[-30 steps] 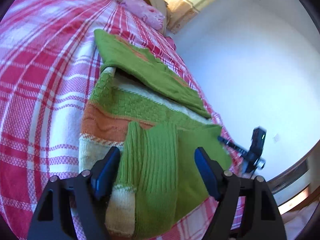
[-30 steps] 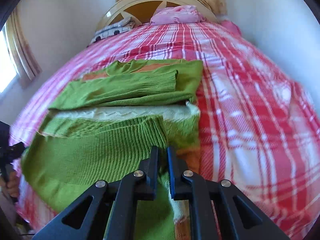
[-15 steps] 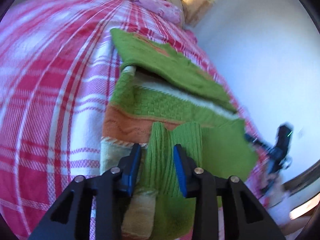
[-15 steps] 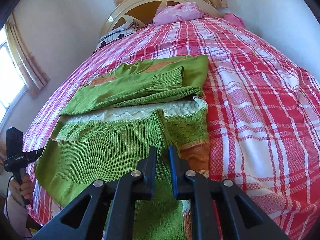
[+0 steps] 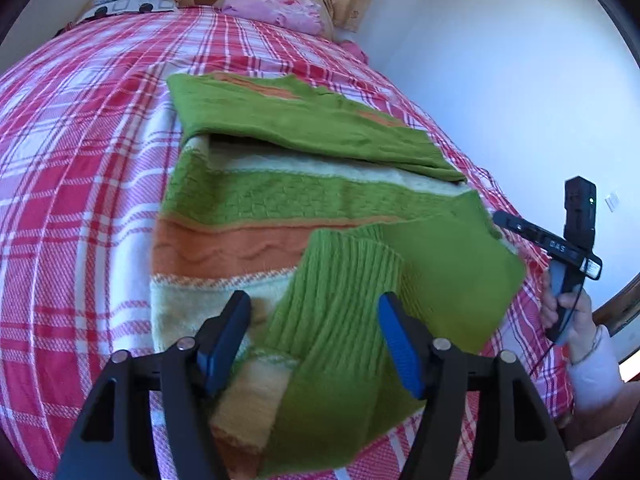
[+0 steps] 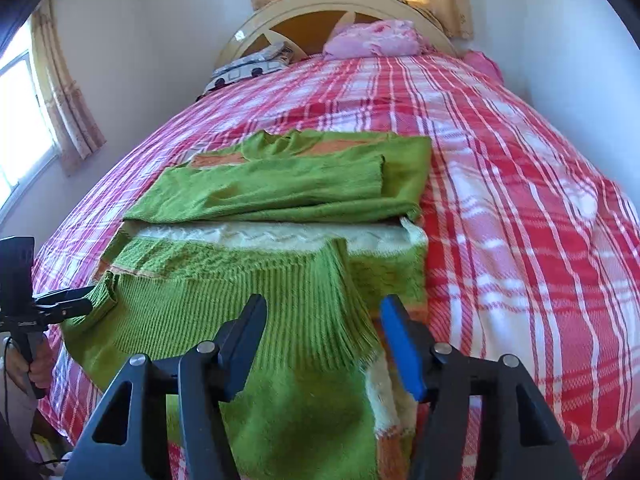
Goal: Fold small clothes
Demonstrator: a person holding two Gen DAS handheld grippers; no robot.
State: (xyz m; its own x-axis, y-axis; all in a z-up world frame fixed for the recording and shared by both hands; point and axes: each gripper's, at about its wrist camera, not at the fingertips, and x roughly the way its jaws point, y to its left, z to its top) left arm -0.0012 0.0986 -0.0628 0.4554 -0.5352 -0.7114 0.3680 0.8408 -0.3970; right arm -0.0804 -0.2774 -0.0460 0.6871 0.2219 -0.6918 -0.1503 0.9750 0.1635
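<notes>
A green, orange and cream striped knit sweater (image 5: 248, 200) (image 6: 384, 272) lies flat on the bed. One green sleeve (image 5: 300, 120) (image 6: 272, 184) is folded across its top. The other ribbed green sleeve (image 5: 344, 272) (image 6: 280, 292) is folded across its lower part. My left gripper (image 5: 313, 300) hovers over this sleeve's cuff with its jaws opening and the pads clear of the knit. My right gripper (image 6: 324, 304) stands over the same cuff from the other side, jaws opening, pads off the fabric. Each gripper also shows in the other's view, hand-held at the bed's edge: right gripper (image 5: 576, 240), left gripper (image 6: 24, 308).
The red and white plaid bedspread (image 5: 80, 160) (image 6: 520, 200) covers the bed. A pink pillow (image 6: 376, 38) and a patterned pillow (image 6: 248, 68) lie by the round headboard (image 6: 280, 20). A white wall (image 5: 500, 60) runs along one side; a window with curtains (image 6: 60, 92) is on the other.
My right gripper went from shut on the ribbed cuff to open, leaving it on the sweater. My left gripper narrowed around the cuff, then widened, and its view rolled and shifted.
</notes>
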